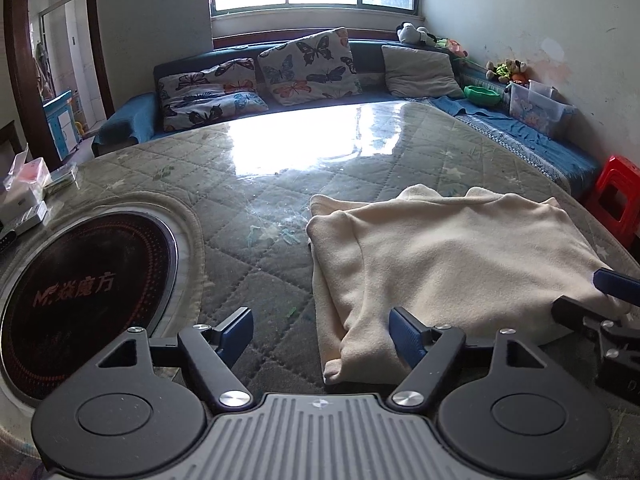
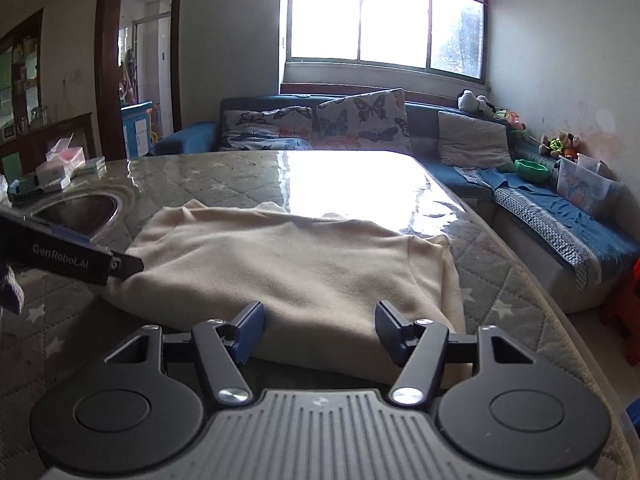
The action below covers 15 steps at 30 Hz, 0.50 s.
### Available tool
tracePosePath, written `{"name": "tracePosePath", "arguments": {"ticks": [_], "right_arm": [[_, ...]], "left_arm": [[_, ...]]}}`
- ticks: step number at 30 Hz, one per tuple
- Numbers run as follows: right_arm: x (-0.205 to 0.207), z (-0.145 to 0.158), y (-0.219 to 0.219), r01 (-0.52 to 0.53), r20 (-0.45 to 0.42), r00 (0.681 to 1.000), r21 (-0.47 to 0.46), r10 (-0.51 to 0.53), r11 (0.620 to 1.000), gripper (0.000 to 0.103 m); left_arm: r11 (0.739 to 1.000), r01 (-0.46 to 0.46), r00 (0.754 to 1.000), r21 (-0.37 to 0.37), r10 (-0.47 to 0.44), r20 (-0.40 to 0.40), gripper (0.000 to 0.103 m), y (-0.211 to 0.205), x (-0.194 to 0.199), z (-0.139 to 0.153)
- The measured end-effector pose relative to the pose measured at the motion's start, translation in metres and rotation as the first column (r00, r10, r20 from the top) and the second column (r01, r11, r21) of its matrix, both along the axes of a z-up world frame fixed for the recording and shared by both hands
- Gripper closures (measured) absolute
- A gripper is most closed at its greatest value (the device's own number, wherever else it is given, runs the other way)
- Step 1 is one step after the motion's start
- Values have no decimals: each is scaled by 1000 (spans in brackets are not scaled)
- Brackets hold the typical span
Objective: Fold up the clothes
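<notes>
A cream fleece garment [image 1: 448, 256] lies folded flat on the quilted table, and it also shows in the right wrist view [image 2: 296, 264]. My left gripper [image 1: 322, 334] is open and empty, at the garment's near left corner, with its right finger beside the cloth edge. My right gripper [image 2: 318, 330] is open and empty, just in front of the garment's near edge. The right gripper also shows at the right edge of the left wrist view [image 1: 592, 300]. The left gripper's body shows at the left in the right wrist view [image 2: 72, 260].
A round black induction hob [image 1: 80, 296] is set into the table at the left. Boxes and tissues [image 1: 28, 192] lie at the far left. A blue sofa with butterfly cushions [image 1: 308, 64] runs behind. A red stool [image 1: 616, 196] stands at the right.
</notes>
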State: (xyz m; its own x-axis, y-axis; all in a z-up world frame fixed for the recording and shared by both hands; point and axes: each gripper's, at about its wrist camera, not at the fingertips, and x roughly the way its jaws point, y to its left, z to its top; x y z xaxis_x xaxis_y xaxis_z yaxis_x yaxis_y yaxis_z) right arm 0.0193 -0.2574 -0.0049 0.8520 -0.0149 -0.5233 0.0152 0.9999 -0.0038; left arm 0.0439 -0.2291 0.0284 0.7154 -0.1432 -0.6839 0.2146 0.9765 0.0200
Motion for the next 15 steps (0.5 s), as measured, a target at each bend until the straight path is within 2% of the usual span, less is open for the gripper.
{"name": "tracePosePath", "arguments": {"ticks": [4,9,11,14,15], "right_arm": [[-5,8,3,7,30,1000,4,-7,1000,43],[2,-1,2,25,-13,1000,2,-25,1000,42],[2,-1,3,22,-13,1000,-1,-22,1000,40],[-1,3,3,27,-4,1000,12,-27,1000,31],[-2,4,4,32,0,999,12,-32,999,25]], "left_arm": [[1000,-4,1000,1,4,-3,25,0,0,-1],[1000,-3,1000,-1,3,-2,24,1,-3,0],[1000,-7,1000,-1,7,-1,20,3,-4,1],[1000,-8,1000,-9,8,1,19,5,-7,3],[1000,-7,1000,-12,7,1,18,5,-8,4]]}}
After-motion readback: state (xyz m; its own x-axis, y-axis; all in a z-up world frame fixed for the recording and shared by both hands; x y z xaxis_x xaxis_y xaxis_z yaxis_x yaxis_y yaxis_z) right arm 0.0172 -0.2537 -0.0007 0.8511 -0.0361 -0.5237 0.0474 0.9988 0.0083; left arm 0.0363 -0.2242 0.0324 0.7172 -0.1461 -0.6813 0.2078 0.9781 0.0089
